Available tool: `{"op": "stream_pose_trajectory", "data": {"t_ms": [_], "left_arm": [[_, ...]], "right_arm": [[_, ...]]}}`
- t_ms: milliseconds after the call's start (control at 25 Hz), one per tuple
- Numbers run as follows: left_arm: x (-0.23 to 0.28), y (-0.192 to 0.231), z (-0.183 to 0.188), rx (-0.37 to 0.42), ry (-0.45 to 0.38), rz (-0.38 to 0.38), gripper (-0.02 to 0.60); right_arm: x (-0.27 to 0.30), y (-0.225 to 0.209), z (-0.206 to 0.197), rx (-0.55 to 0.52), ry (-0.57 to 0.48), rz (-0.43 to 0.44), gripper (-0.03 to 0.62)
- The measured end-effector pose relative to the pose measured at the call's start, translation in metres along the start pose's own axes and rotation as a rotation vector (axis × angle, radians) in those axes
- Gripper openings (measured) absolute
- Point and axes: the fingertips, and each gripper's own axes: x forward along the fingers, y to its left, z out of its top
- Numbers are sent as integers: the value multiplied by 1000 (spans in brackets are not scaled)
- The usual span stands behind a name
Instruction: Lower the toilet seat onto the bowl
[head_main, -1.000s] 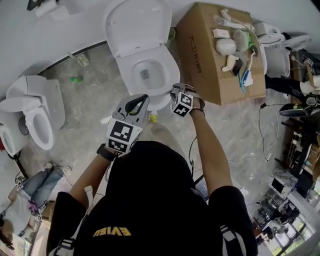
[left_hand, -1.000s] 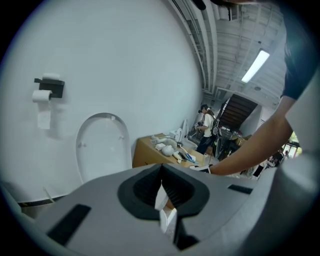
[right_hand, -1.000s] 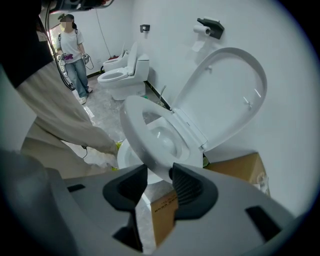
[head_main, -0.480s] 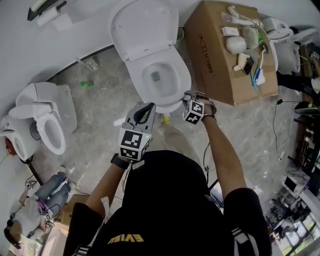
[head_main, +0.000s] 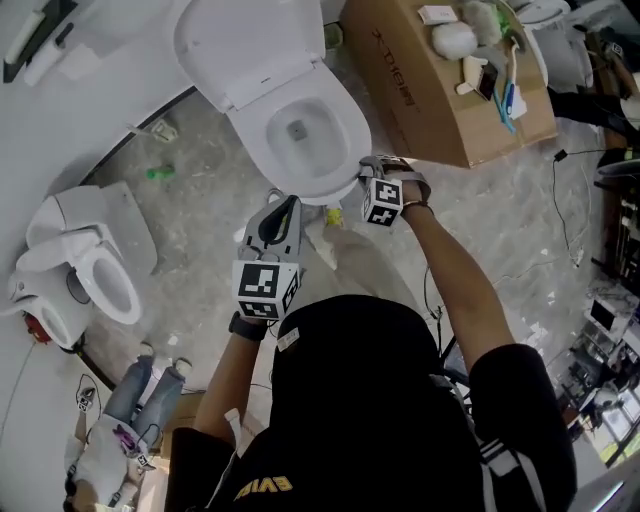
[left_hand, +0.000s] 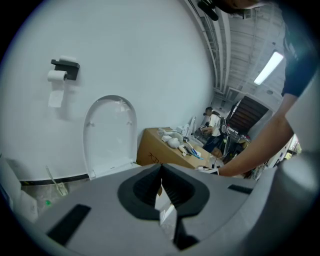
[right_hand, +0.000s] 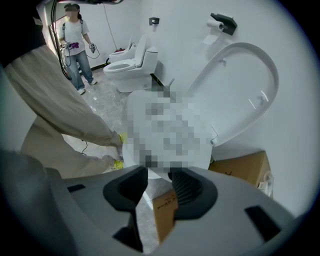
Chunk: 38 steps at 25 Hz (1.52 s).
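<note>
the toilet seat (head_main: 250, 45) stands raised in the upper left of the head view, leaning back toward the wall, with the open bowl (head_main: 338, 150) just below it. its long axis runs from the hinge at the back of the bowl up toward the top left corner.

both grippers sit below the bowl's front edge, so the seat lies up-frame and beyond the bowl from each. the left hand-held gripper (head_main: 285, 207) is at lower centre with its jaws closed tip to tip on nothing, and its own view has the seat nearly straight ahead. the right hand-held gripper (head_main: 372, 175) is beside the bowl's right front rim, jaws partly open. no part of the toilet is between them. a brown printed scrap shows against one jaw, and i cannot tell what it is.

the left looks better lined up to reach over the bowl to the seat's top edge.
</note>
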Motion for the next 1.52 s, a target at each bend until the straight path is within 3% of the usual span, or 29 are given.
{"op": "stream_pose_trajectory", "data": {"t_ms": [440,760,1000,1520], "left_arm": [[12,-6,-31,73,80,-42,12],[24,-16,-38,66,90,-72,12],[35,-11,-44,46,94,-64,12],[45,8,-76,17,124,-24,12]], "right_arm": [[24,22,-19,36,31,-26,147],[40,43,-30,41,42,-18,147],[54,53,-37,68,53,5,143],[83,72,-48,98,61,-33,143]]}}
